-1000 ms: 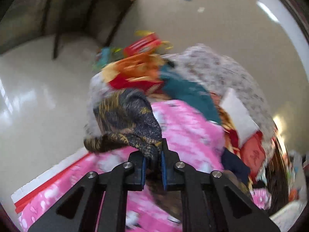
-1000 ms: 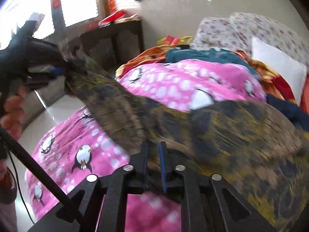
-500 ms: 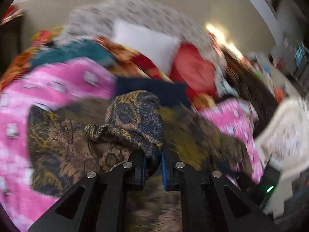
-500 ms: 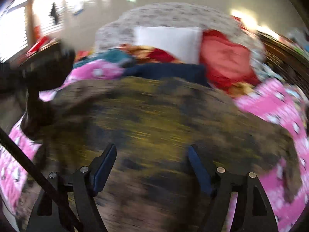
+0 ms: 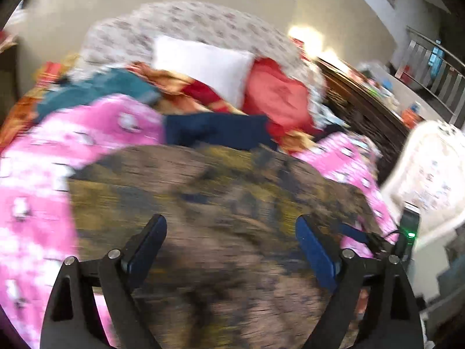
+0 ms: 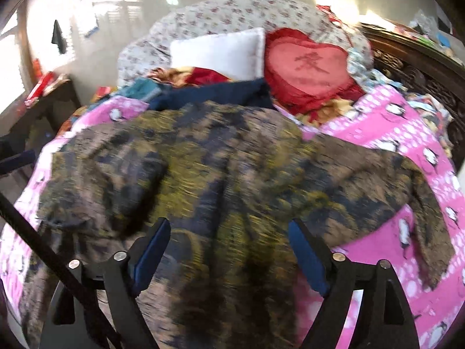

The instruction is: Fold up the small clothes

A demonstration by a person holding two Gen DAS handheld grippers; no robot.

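Observation:
A brown, yellow and dark patterned garment (image 6: 226,174) lies spread on the pink penguin blanket (image 6: 401,133), one sleeve reaching right. It also fills the middle of the left wrist view (image 5: 221,203), blurred. My left gripper (image 5: 231,232) is open and empty just above the cloth. My right gripper (image 6: 229,235) is open and empty over the garment's near part. Neither holds anything.
A dark blue cloth (image 6: 215,94) lies just behind the garment. A white pillow (image 6: 221,52), a red heart cushion (image 6: 305,67) and a floral quilt (image 6: 232,14) are piled at the back. A dark carved headboard (image 6: 421,72) runs along the right. A black cable (image 6: 43,250) crosses lower left.
Both grippers have let go of the garment. The right opened half a second ago, the left just now. The garment has dropped from hanging between them onto the blanket.

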